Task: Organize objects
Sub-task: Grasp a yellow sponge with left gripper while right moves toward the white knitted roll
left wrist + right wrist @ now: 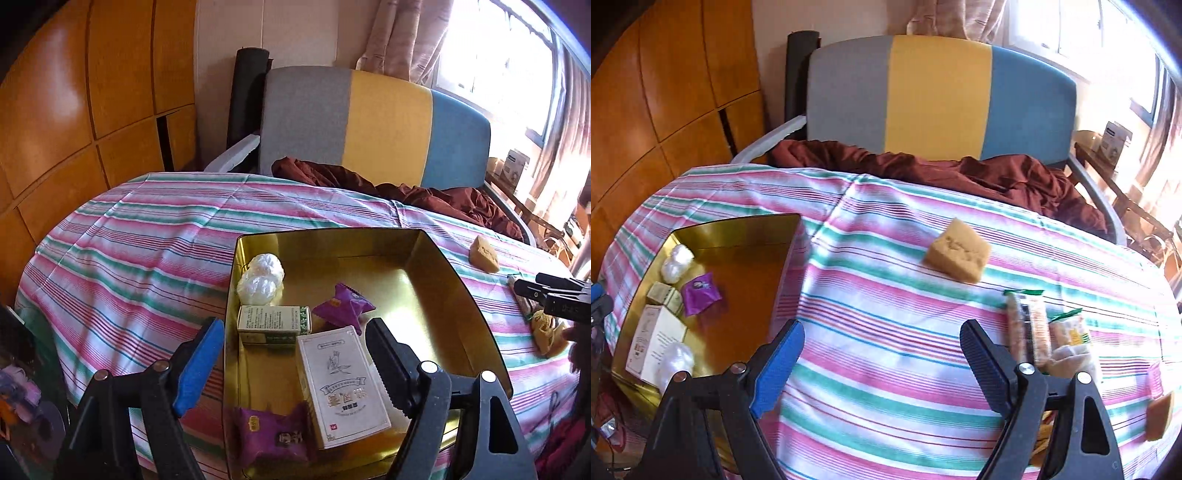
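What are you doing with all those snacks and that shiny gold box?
A person is tidying small things into the gold tin on the striped tablecloth. Boxes and purple packets already lie inside. The left hand-held gripper hovers open over the tin, holding nothing. The right hand-held gripper is open too, above the cloth near the snack bars outside the tin.

1. Gold tin tray [436, 266]: polished metal, mirror-glossy inside.
2. Tablecloth [886, 354]: woven striped cloth, matt, lightly creased.
3. White box [343, 384]: printed paper card, smooth with a faint sheen.
4. Purple packets [341, 306]: shiny crinkled plastic foil.
5. White wrapped balls [260, 278]: glossy, wrinkled clear film.
6. Tan sponge block [958, 254]: rough, porous, matt.
7. Wardrobe panels [55, 122]: varnished wood, glossy.
8. Chair back [938, 99]: matt textile.
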A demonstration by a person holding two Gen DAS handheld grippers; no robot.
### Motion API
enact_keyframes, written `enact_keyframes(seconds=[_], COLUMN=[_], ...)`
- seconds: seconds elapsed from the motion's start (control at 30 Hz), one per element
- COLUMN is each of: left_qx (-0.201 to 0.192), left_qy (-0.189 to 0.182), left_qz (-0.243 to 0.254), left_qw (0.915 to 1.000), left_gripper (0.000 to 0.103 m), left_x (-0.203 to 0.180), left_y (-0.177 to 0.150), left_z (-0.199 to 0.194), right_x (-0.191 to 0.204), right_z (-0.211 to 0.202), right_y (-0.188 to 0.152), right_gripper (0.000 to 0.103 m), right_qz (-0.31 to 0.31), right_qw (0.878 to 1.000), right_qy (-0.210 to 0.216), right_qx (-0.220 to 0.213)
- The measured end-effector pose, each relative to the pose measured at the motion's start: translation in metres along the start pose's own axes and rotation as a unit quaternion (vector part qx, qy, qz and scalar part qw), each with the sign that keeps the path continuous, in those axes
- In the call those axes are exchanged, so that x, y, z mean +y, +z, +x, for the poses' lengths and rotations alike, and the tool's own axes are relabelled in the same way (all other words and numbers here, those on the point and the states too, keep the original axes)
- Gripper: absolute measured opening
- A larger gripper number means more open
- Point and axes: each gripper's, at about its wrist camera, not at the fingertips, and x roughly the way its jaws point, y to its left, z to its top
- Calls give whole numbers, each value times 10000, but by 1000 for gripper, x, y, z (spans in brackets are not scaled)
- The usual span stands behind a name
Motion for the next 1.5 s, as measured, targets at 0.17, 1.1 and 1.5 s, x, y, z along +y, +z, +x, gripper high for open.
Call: enact_keyframes(seconds=[0.17, 1.1, 1.5], left_qx=[-11, 882, 1193], left_qy=[-178, -1324, -1328], left_qz=[224, 1789, 2064], left_qw=[9996, 9709, 9620], left_gripper=[80, 101, 103], left_x=[-23, -287, -339], left_y=[9, 70, 74], left_z=[0, 114, 177], right_x=[-74, -220, -222], right_z=[5, -21, -15], right_y=[-5, -60, -62], right_gripper=[88, 88, 88], right_qz=[793, 4340, 4410], right_qw=[9924, 8987, 8968], right_qy=[-900, -491, -217], right_qx=[-287, -404, -267])
